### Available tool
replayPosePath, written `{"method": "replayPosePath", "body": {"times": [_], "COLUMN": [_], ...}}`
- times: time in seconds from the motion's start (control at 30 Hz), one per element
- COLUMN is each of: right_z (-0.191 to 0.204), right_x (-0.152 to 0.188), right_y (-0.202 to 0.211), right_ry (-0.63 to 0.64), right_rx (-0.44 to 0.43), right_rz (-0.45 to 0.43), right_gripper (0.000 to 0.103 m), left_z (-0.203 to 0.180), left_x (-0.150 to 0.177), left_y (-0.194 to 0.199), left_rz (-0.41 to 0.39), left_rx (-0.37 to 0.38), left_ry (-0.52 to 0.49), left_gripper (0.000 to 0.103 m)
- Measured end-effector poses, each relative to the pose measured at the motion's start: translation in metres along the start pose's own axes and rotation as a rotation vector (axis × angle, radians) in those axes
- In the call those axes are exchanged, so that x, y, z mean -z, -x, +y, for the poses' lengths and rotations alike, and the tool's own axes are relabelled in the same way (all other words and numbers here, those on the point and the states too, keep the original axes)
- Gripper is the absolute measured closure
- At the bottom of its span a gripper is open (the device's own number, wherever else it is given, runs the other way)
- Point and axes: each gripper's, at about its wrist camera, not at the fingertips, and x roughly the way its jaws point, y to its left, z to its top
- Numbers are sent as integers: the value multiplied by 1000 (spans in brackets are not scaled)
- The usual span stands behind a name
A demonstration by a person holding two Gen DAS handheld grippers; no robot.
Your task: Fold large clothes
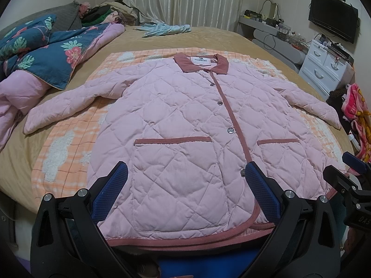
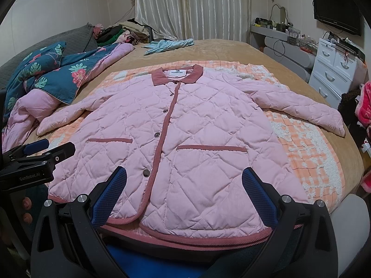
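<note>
Quilted pink jacket (image 1: 185,125): lies face up and buttoned, spread flat at frame centre on an orange checked blanket (image 1: 62,148) over the bed (image 1: 208,37). Both sleeves extend outward, collar toward the top of frame, hem at the bottom. Left gripper (image 1: 185,192): fingers wide apart, holding nothing, just above the hem. Right gripper (image 2: 184,192): likewise spread and empty. Progress: no fold visible; sleeves and body all remain to be folded.

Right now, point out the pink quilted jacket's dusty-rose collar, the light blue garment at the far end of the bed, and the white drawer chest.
dusty-rose collar (image 1: 179,63): left wrist view, left flap.
light blue garment (image 2: 169,44): right wrist view, middle.
white drawer chest (image 1: 324,68): left wrist view, drawer front.
</note>
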Motion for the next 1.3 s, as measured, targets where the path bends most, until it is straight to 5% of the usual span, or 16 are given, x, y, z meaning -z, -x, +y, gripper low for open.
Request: {"method": "replayPosePath", "body": {"times": [0.77,1.3], "right_z": [-3,0], "right_x": [-21,-83], "right_y": [-14,-49], "right_ry": [2,-15], "right_rx": [6,0], "right_rz": [16,12], "right_gripper": [4,4], "left_z": [1,15], "left_x": [-15,-79], "left_y": [-15,-44], "left_rz": [31,32], "left_rx": [-5,-1], "left_ry": [8,62], "left_gripper": [8,8]}}
